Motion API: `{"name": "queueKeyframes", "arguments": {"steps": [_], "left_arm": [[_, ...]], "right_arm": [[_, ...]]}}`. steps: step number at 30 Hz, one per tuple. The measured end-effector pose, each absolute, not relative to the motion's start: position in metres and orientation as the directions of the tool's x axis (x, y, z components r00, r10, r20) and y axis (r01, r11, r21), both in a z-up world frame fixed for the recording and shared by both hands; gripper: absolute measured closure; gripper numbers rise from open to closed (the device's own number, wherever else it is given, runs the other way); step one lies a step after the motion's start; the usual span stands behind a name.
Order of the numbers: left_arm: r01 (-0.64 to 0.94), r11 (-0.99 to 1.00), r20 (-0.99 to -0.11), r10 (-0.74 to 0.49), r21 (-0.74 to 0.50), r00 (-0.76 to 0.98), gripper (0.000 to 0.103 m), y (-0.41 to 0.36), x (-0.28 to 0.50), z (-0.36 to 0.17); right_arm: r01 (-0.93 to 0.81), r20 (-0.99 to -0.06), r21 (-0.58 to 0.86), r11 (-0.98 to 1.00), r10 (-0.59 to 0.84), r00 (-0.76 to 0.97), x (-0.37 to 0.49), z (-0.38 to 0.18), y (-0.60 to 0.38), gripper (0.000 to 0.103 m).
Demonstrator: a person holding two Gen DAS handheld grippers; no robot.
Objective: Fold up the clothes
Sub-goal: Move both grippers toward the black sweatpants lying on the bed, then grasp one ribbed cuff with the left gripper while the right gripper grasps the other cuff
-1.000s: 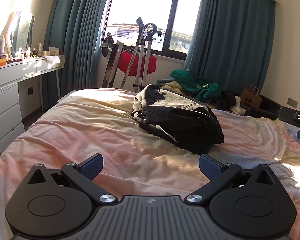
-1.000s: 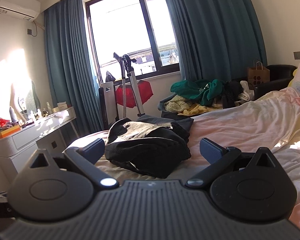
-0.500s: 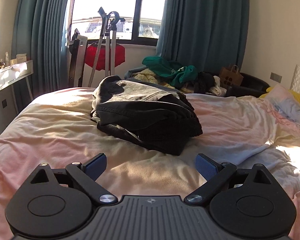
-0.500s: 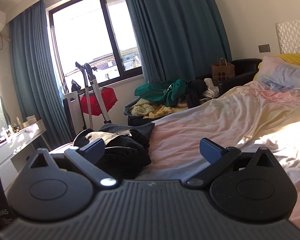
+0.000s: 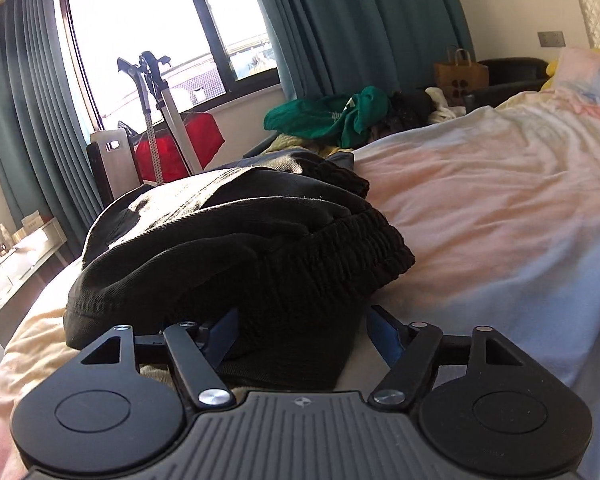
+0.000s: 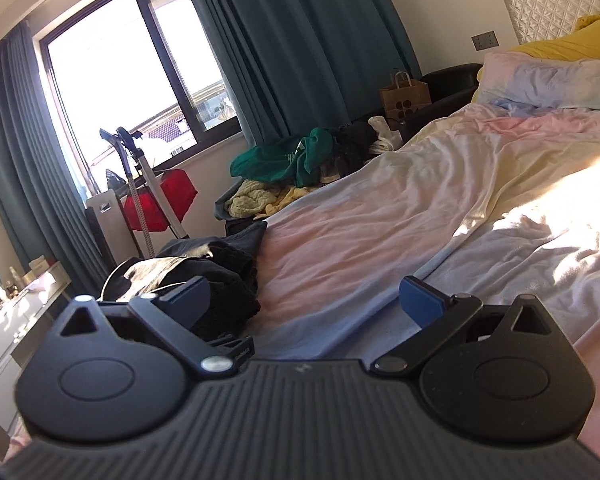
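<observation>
A heap of black clothes [image 5: 236, 248] lies crumpled on the pastel bed sheet [image 5: 480, 200]. My left gripper [image 5: 300, 320] is low at the heap's near edge, and its jaws are closing with a fold of the black fabric between them. The left pad touches the cloth; the right pad [image 5: 384, 330] stands just clear of it. In the right wrist view the same black clothes [image 6: 204, 276] sit at the left. My right gripper [image 6: 306, 294] hangs open over the bare sheet [image 6: 380, 240] beside them, holding nothing.
A pile of green, yellow and dark clothes [image 6: 296, 160] lies beyond the bed's far edge. Pillows [image 6: 548, 80] are at the right, a brown paper bag [image 6: 406, 94] and a dark chair behind. A garment steamer [image 5: 156, 120] and red bag stand by the window; a white dresser [image 6: 4, 320] is left.
My left gripper has swept in low to the black heap and its jaws have narrowed around the near fold. The right gripper has shifted right and down, so the heap now sits at its left.
</observation>
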State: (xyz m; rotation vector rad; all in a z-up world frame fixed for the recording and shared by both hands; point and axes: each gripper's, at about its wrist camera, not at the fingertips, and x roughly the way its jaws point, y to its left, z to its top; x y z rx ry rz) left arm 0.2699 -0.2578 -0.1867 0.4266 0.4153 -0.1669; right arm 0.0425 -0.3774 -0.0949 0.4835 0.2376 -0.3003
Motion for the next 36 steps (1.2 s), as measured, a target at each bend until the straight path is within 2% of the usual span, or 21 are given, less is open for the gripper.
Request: {"name": "queueKeyframes", "arguments": {"steps": [5,7,8,9,10,12,15,21,26,27,30,32,36], "left_arm": [[0.153,0.852,-0.336,0.029,0.501,0.941,0.035,-0.288,0.288,-0.202],[0.132,0.847,-0.307,0.039,0.514,0.951,0.046,-0.295,0.291,-0.202],[0.131,0.852,-0.304,0.035,0.507,0.952,0.047,-0.296,0.293,-0.200],[0.127,0.863,-0.296,0.028,0.489,0.955,0.052,-0.294,0.292,-0.196],[0.121,0.875,-0.287,0.021,0.468,0.958,0.072,-0.291,0.292,-0.191],[0.099,0.912,-0.276,0.016,0.399,0.961,0.081,-0.279,0.286,-0.176],[0.112,0.942,-0.267,-0.025,0.315,0.963,0.090,-0.251,0.267,-0.145],[0.148,0.978,-0.232,-0.113,0.144,0.966,0.092,-0.176,0.206,-0.068],[0.180,0.980,-0.188,-0.194,-0.089,0.963,0.096,-0.085,0.137,-0.011],[0.184,0.979,-0.189,-0.198,-0.091,0.962,0.096,-0.072,0.126,-0.005],[0.183,0.980,-0.207,-0.196,-0.083,0.959,0.096,-0.036,0.100,0.003],[0.148,0.986,-0.227,-0.162,-0.080,0.960,0.096,-0.012,0.097,-0.006],[0.060,0.990,-0.350,-0.101,-0.126,0.931,0.096,0.046,0.113,-0.042]], "right_arm": [[0.362,-0.311,0.448,0.817,-0.237,0.920,0.052,-0.110,-0.386,0.000],[0.370,-0.315,0.457,0.809,-0.242,0.918,0.054,-0.114,-0.389,0.000],[0.375,-0.312,0.455,0.808,-0.250,0.917,0.053,-0.116,-0.388,0.000],[0.380,-0.308,0.450,0.808,-0.259,0.915,0.053,-0.117,-0.388,0.000],[0.383,-0.304,0.444,0.810,-0.266,0.915,0.053,-0.118,-0.388,0.000],[0.378,-0.296,0.436,0.817,-0.267,0.917,0.052,-0.119,-0.387,0.000],[0.356,-0.284,0.455,0.816,-0.246,0.927,0.048,-0.119,-0.389,0.000],[0.297,-0.230,0.417,0.859,-0.217,0.949,0.049,-0.112,-0.372,0.000],[0.186,-0.175,0.372,0.910,-0.128,0.976,0.041,-0.101,-0.347,0.000],[0.150,-0.154,0.375,0.915,-0.098,0.983,0.037,-0.098,-0.343,0.000],[0.085,-0.153,0.351,0.932,-0.033,0.988,0.031,-0.089,-0.325,0.000],[0.060,-0.185,0.292,0.955,-0.005,0.983,0.031,-0.088,-0.308,0.000],[0.007,-0.278,0.215,0.977,0.054,0.959,0.037,-0.097,-0.278,0.002]]}}
